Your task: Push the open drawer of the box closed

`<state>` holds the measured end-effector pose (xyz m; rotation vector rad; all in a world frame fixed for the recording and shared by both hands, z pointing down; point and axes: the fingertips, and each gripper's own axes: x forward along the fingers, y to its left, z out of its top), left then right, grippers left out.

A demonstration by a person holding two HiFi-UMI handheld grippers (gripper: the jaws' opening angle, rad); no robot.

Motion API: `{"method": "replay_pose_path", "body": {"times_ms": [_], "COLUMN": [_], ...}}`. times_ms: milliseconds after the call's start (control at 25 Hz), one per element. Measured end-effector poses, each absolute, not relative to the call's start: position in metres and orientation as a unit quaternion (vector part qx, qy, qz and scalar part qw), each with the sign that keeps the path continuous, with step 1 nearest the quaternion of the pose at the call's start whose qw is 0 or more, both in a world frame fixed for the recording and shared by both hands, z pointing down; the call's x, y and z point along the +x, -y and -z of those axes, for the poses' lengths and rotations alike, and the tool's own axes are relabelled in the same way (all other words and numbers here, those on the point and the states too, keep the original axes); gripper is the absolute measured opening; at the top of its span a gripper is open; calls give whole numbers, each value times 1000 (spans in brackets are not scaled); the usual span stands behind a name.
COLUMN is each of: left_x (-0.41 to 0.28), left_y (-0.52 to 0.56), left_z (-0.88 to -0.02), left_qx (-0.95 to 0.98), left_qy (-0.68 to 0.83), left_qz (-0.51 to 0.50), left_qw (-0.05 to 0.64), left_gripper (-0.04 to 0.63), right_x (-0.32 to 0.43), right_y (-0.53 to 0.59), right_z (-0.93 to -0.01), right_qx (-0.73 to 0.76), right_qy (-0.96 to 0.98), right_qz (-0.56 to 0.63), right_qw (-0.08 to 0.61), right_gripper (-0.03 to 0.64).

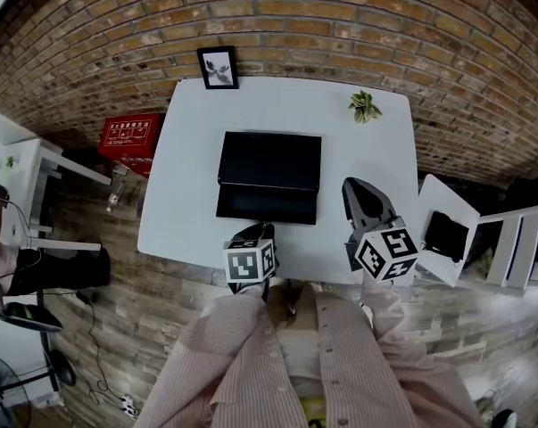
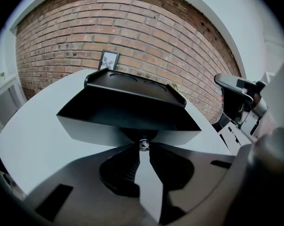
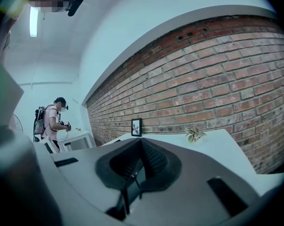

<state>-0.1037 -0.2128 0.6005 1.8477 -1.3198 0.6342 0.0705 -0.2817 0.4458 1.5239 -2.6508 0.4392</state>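
A black box (image 1: 270, 157) sits mid-table on the white table (image 1: 190, 141), its drawer (image 1: 267, 205) pulled out toward me. In the left gripper view the drawer (image 2: 127, 114) fills the middle, with a small metal knob (image 2: 143, 144) on its front. My left gripper (image 2: 143, 148) has its fingertips pinched on that knob; in the head view it (image 1: 253, 231) sits at the drawer's front edge. My right gripper (image 1: 356, 189) hovers to the right of the box, off the drawer, its jaws shut and empty (image 3: 142, 142).
At the table's far edge stand a framed picture (image 1: 218, 67) and a small plant (image 1: 365, 105). A red crate (image 1: 131, 134) lies on the floor at left, white furniture (image 1: 483, 234) at right. Another person (image 3: 52, 119) stands by a side table (image 1: 37, 168).
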Motion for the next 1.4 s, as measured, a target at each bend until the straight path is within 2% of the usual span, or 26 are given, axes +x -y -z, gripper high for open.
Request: {"method": "replay_pose_path", "body": {"times_ms": [1400], "left_x": [-101], "left_y": [254], "left_z": [-602], "left_qx": [734], "left_qy": [506], "left_qz": [-259], "left_qw": [371], "left_gripper": [60], "right_x": [71], "right_y": [308], "right_z": [-452], "right_qx": [507], "right_qy": [849], "right_qz": [-143], "right_qw": [31], "right_gripper": [3]}}
